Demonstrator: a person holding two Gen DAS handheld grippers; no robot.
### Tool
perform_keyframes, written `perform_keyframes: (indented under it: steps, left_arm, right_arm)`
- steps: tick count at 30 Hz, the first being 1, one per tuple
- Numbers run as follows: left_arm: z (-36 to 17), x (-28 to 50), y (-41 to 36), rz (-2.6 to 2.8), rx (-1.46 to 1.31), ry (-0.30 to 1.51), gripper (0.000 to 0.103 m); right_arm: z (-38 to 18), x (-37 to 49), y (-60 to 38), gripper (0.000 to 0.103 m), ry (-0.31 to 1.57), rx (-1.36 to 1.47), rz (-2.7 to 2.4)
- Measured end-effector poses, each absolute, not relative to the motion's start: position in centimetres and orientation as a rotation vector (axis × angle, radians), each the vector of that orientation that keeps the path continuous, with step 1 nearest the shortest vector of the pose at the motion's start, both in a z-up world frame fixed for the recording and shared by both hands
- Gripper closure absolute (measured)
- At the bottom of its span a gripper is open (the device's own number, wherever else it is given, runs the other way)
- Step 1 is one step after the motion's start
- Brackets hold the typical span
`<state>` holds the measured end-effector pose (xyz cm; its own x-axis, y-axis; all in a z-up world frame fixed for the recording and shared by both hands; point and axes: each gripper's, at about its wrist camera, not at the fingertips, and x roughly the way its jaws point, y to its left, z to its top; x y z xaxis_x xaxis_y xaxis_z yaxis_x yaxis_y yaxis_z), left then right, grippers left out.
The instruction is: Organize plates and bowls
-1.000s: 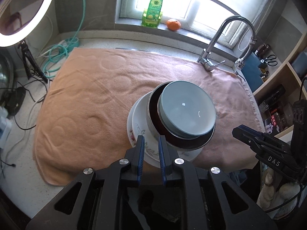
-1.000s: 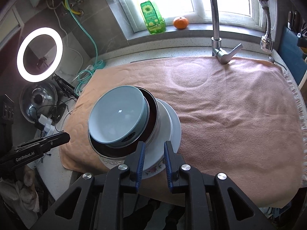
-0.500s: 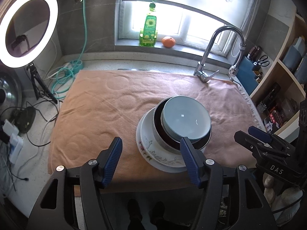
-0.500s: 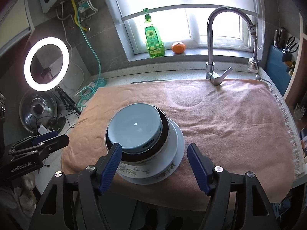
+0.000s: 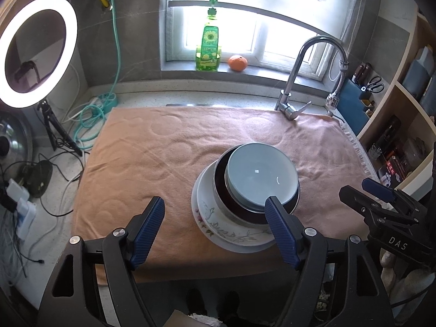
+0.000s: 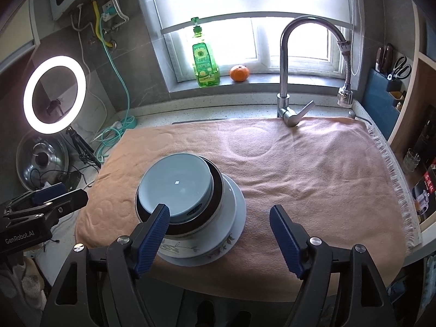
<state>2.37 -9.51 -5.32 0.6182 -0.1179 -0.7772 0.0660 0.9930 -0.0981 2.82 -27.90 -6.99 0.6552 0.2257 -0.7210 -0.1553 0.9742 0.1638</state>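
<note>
Peach towel (image 5: 169,147) carries a leaning stack, blue bowl (image 5: 261,175) off-centre in a dark bowl (image 5: 222,190) on a floral plate (image 5: 218,226), near the counter's front edge; both grippers, left gripper (image 5: 215,231) and right gripper (image 6: 220,237), hover spread wide, empty; a nudge could topple it.

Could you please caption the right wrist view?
Open right claw above stacked blue bowl, dark bowl, floral plate.

— What's stacked there?
— A pale blue bowl (image 5: 261,174) sits upright in a dark bowl (image 5: 222,190), which rests on a white floral plate (image 5: 218,226).
— Whereabouts?
— Near the front edge of the towel (image 5: 163,147), all nested, slightly off-centre.
</note>
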Motion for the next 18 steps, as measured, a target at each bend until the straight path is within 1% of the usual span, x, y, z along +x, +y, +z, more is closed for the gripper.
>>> perform_keyframes:
  steps: [18]
  left_arm:
    - [-5.23, 2.5, -9.89, -0.105, -0.066, 0.898, 0.027]
  right_arm:
    - [-7.57, 3.09, -28.82, 0.029, 0.849, 0.115, 0.212]
